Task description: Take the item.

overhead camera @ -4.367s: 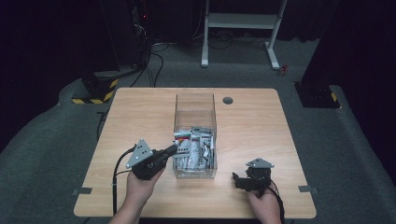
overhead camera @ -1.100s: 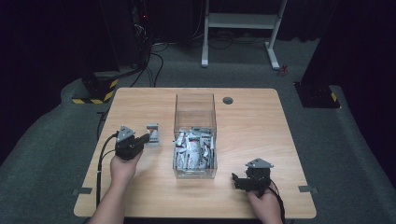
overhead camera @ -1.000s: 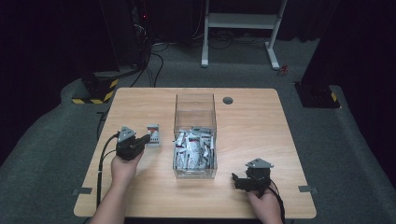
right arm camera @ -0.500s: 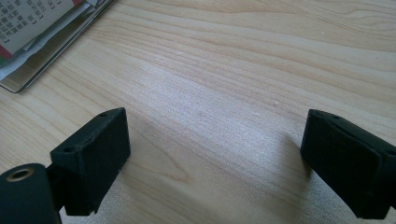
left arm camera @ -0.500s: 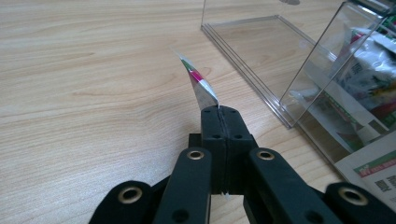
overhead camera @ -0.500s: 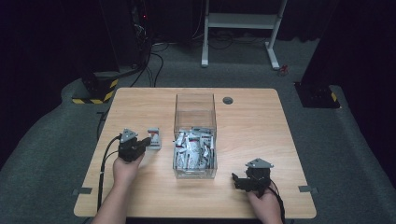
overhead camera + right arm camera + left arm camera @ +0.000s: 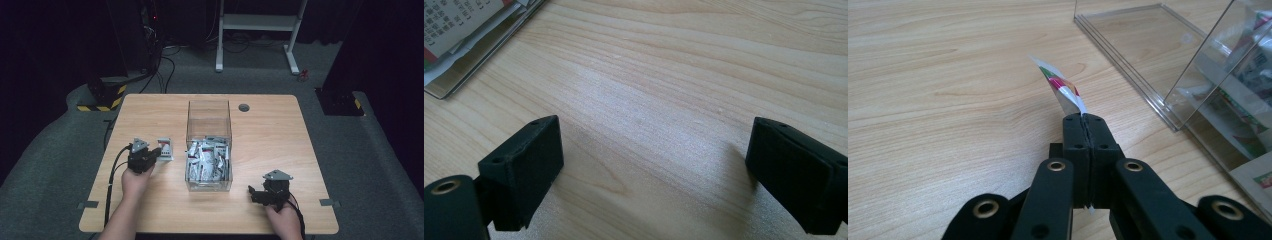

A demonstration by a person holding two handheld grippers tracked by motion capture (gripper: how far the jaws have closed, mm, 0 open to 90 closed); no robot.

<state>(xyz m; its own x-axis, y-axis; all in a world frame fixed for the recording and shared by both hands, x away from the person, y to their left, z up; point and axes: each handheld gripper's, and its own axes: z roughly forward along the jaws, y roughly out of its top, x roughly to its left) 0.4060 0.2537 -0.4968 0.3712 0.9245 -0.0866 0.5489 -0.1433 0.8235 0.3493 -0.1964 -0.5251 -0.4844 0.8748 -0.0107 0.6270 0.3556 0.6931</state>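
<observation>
A small foil sachet (image 7: 1062, 89) is pinched between the closed jaws of the left gripper (image 7: 1087, 125), seen edge-on in the left gripper view with red and green print on it. In the high view the left gripper (image 7: 151, 153) is held over the wooden table (image 7: 150, 115), left of the clear plastic box (image 7: 209, 119), with the sachet (image 7: 164, 148) sticking out from its tip, apart from the box wall. More sachets (image 7: 206, 160) are piled in the near half of the box; the far half looks bare. The right gripper (image 7: 256, 194) is rested near the table's front edge, right of the box, and its jaws are spread wide over bare wood in the right gripper view (image 7: 654, 165). A round grommet (image 7: 244, 107) is set in the table behind the box.
</observation>
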